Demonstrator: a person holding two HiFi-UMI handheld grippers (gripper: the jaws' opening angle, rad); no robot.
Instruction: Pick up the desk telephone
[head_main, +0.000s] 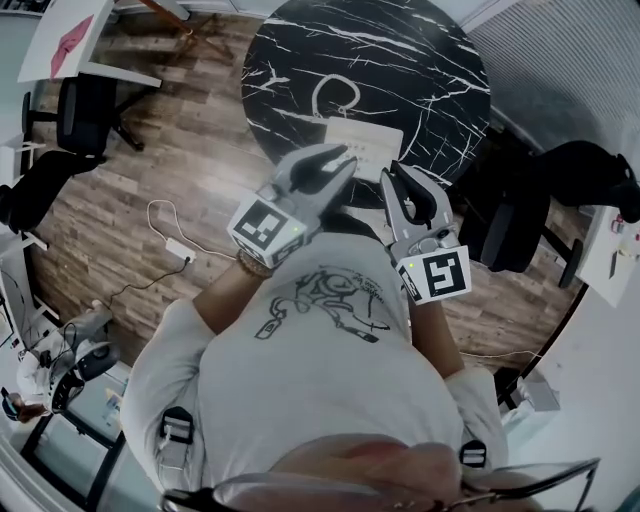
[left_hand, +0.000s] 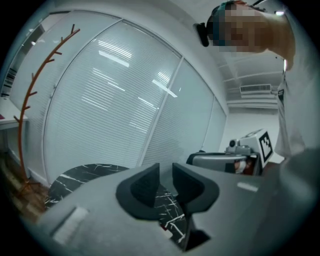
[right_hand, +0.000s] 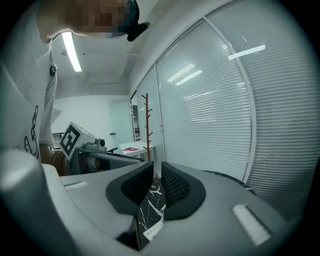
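**Both tongs empty, telephone on the surface ahead**

Nearest the head camera is your grey printed shirt (head_main: 320, 340), filling the lower middle of the head view. Your forearms reach forward from it and carry one tool each.

Left tongs (left_hand: 166, 175): the two dark pads stand a narrow slot apart. Nothing is between them, and only the marbled top shows through the slot. Its marker cube (head_main: 265, 225) faces up towards you.

Right tongs (right_hand: 157, 172): the pads stand a thinner slit apart, and nothing is gripped there either.

The desk telephone (head_main: 365, 140), white, lies on the near edge of the round black marble surface (head_main: 420, 70). It sits just ahead of the tips of both tools. In the head view the left tips overlap its near left corner, but contact cannot be confirmed. Its cord (head_main: 335, 95) loops on the surface behind it.

Surroundings: wood-plank floor (head_main: 180, 120), a black chair (head_main: 85, 110) at upper left, slatted blinds (left_hand: 115, 100) and a bare brown coat stand (left_hand: 30, 95).
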